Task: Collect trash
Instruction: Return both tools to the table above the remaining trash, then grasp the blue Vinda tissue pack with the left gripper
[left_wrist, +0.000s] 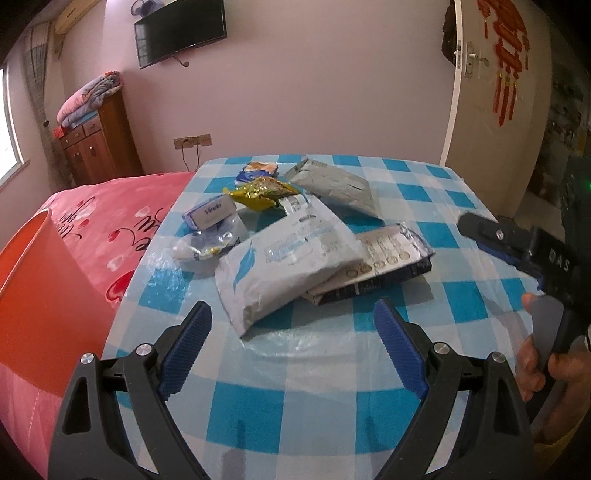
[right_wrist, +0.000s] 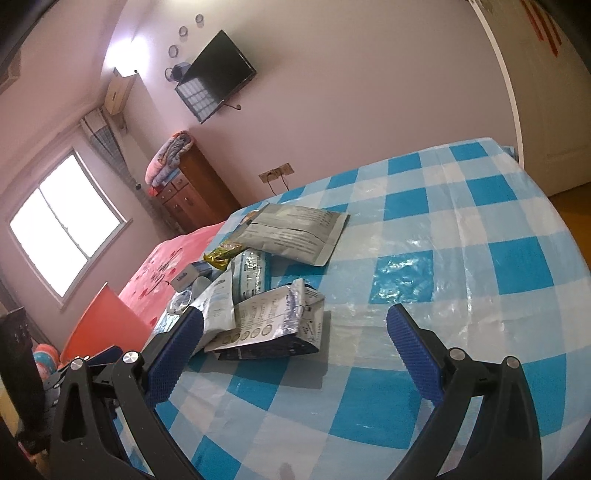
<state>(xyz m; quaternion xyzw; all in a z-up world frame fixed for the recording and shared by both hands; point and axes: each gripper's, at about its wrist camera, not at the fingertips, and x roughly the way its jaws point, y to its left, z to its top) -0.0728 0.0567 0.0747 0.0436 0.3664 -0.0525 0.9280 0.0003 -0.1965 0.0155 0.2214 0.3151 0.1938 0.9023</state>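
A heap of empty packets lies on the blue-checked table (left_wrist: 424, 184). A grey-white pouch (left_wrist: 284, 258) lies nearest, over a dark silver box wrapper (left_wrist: 388, 258). Behind are a grey foil bag (left_wrist: 332, 184), a yellow wrapper (left_wrist: 262, 192), a Vinda tissue pack (left_wrist: 210, 216) and a crumpled clear wrapper (left_wrist: 207, 247). My left gripper (left_wrist: 291, 317) is open and empty, just short of the pouch. My right gripper (right_wrist: 295, 325) is open and empty, above the table beside the silver wrapper (right_wrist: 273, 325); it also shows at the right of the left wrist view (left_wrist: 480, 229).
An orange bin (left_wrist: 40, 295) stands left of the table, also in the right wrist view (right_wrist: 107, 325). A pink bed (left_wrist: 122, 221) lies beyond it. A wooden cabinet (left_wrist: 99, 144) stands by the wall. A door (left_wrist: 498, 81) is at the far right.
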